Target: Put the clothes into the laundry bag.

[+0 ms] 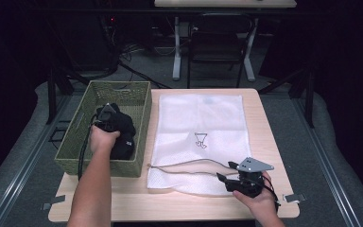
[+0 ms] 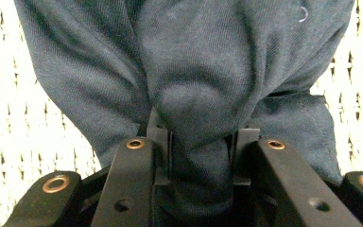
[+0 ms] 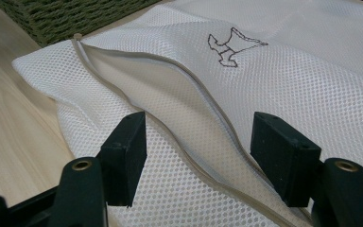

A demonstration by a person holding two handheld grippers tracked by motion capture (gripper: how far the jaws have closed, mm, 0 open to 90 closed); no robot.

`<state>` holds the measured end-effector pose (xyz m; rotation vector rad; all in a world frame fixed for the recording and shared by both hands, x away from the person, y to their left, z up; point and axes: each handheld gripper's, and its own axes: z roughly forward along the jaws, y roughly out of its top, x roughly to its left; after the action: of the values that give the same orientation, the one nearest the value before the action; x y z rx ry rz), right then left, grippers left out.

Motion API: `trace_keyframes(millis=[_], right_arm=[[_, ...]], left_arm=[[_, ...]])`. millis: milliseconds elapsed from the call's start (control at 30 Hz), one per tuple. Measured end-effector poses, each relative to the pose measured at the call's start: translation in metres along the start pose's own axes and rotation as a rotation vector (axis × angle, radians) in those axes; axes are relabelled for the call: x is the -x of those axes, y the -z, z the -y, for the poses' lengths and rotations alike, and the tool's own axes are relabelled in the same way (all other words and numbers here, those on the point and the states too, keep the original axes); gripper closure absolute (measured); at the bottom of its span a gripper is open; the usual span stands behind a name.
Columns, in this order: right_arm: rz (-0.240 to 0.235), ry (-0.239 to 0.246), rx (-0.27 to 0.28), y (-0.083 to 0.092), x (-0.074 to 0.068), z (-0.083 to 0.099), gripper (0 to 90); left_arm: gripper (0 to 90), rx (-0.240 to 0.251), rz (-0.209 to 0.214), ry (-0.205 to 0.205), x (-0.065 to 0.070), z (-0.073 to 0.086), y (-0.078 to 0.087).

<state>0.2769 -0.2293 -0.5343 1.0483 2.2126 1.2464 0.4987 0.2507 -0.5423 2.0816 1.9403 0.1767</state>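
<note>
Nearest the person, the right gripper (image 1: 223,178) rests at the near edge of the white mesh laundry bag with an open beige-edged zip mouth (image 1: 198,142), its jaws standing apart with the zip's edge running between them and not yet pinched; in the right gripper view its black pads (image 3: 125,156) sit either side of the gaping opening (image 3: 170,104). Farther off, the left gripper (image 2: 198,165) is inside the green woven rectangular basket (image 1: 141,101), jaws clamped on a bunched fold of the dark grey knitted garment (image 2: 194,71), which bulges up between the fingers and drapes to both sides over the basket floor. Judged from this, the step in hand is lifting the garment out for loading into the bag. To do it well, the pinch should stay deep on the fold (a shallow bite on soft knit is likely to slip), the lift should clear the basket wall before crossing, and the right gripper would best take the upper zip edge and raise it to widen the mouth.
</note>
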Motion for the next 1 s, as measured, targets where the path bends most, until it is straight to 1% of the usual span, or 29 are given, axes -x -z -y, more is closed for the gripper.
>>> trace_keyframes(millis=[133, 233, 333, 500, 533, 633, 667, 700, 767, 800, 900, 1000], right_arm=[[-0.001, 0.001, 0.000, -0.0001, -0.0002, -0.0001, 36.5], [-0.002, 0.000, -0.002, -0.0004, -0.0005, 0.0000, 36.5], [-0.003, 0.000, -0.001, -0.0005, -0.0006, -0.0001, 36.5], [-0.003, -0.001, -0.002, -0.0005, -0.0002, 0.0002, 36.5], [-0.003, -0.002, -0.002, -0.0005, -0.0002, 0.0002, 36.5], [-0.003, -0.003, -0.004, -0.0010, -0.0001, 0.0003, 36.5], [-0.004, -0.002, -0.003, -0.0010, -0.0003, 0.0003, 36.5], [-0.005, 0.001, -0.003, -0.0011, -0.0003, 0.0002, 36.5], [-0.004, 0.000, -0.004, -0.0013, -0.0003, 0.0003, 36.5], [-0.005, 0.000, -0.004, -0.0015, -0.0002, 0.0004, 36.5], [-0.005, -0.001, -0.004, -0.0013, 0.0000, 0.0005, 36.5], [-0.004, -0.005, -0.005, -0.0014, -0.0001, 0.0005, 36.5]], left_arm=[[70.0, 0.003, 0.000, 0.001, 0.0000, 0.0002, 0.0001], [70.0, 0.008, 0.006, 0.015, -0.0004, 0.0008, 0.0001], [69.8, 0.011, 0.003, 0.025, -0.0001, 0.0008, 0.0000], [69.5, 0.014, 0.012, 0.024, -0.0022, 0.0015, 0.0001], [69.4, 0.017, 0.022, 0.036, -0.0028, 0.0018, 0.0000], [69.1, 0.024, 0.038, 0.053, -0.0062, 0.0024, 0.0001], [69.0, 0.026, 0.043, 0.074, -0.0070, 0.0027, 0.0001], [68.7, 0.029, 0.050, 0.085, -0.0079, 0.0029, 0.0000], [68.6, 0.024, 0.052, 0.083, -0.0082, 0.0028, 0.0002], [68.6, 0.032, 0.052, 0.088, -0.0078, 0.0030, -0.0003], [68.8, 0.038, 0.055, 0.086, -0.0086, 0.0034, -0.0004], [69.2, 0.033, 0.056, 0.073, -0.0090, 0.0034, 0.0002]])
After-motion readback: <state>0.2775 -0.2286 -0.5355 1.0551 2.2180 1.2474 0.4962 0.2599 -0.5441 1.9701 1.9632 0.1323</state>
